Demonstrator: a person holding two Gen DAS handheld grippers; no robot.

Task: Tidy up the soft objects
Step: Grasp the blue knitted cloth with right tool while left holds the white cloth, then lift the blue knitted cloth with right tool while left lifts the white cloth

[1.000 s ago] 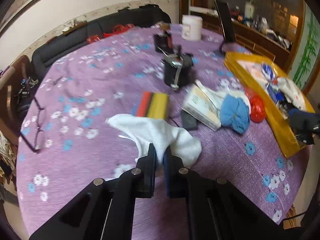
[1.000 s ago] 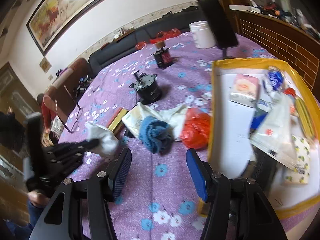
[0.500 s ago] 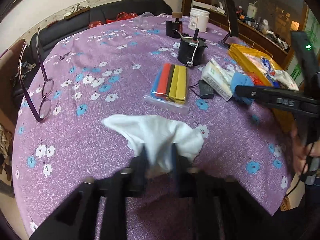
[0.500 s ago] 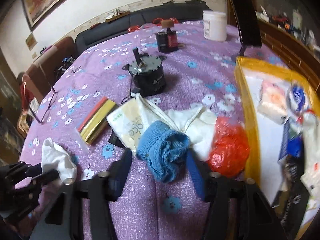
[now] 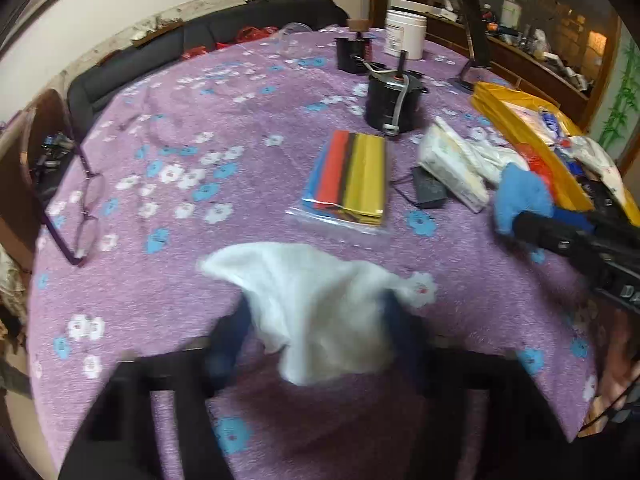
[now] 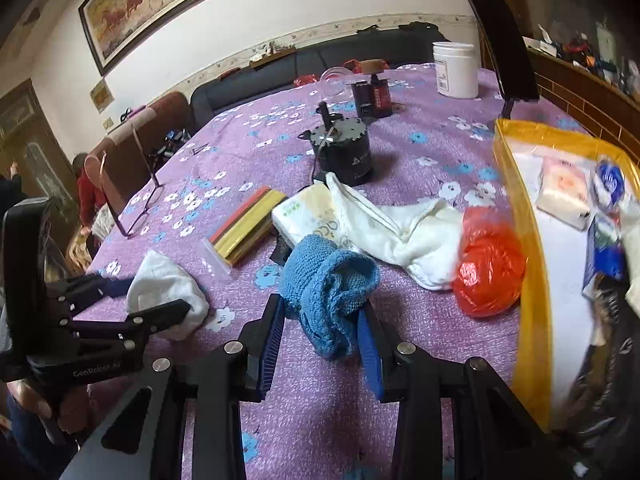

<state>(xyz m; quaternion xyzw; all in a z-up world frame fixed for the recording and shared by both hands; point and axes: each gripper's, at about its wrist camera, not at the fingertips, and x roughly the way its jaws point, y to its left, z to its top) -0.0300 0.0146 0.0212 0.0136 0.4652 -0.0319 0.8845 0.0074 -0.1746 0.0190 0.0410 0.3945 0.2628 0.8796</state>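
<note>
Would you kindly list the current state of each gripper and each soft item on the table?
left gripper: open, fingers either side of the white cloth
white cloth: crumpled, lying on the tablecloth
right gripper: open, fingers flanking the blue knit cloth
blue knit cloth: bunched, not clamped
white garment: spread flat, draped over the tissue pack

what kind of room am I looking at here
Probably a home living or dining room: a table under a purple floral cloth, a dark sofa along the wall, and a framed horse painting above it.
</note>
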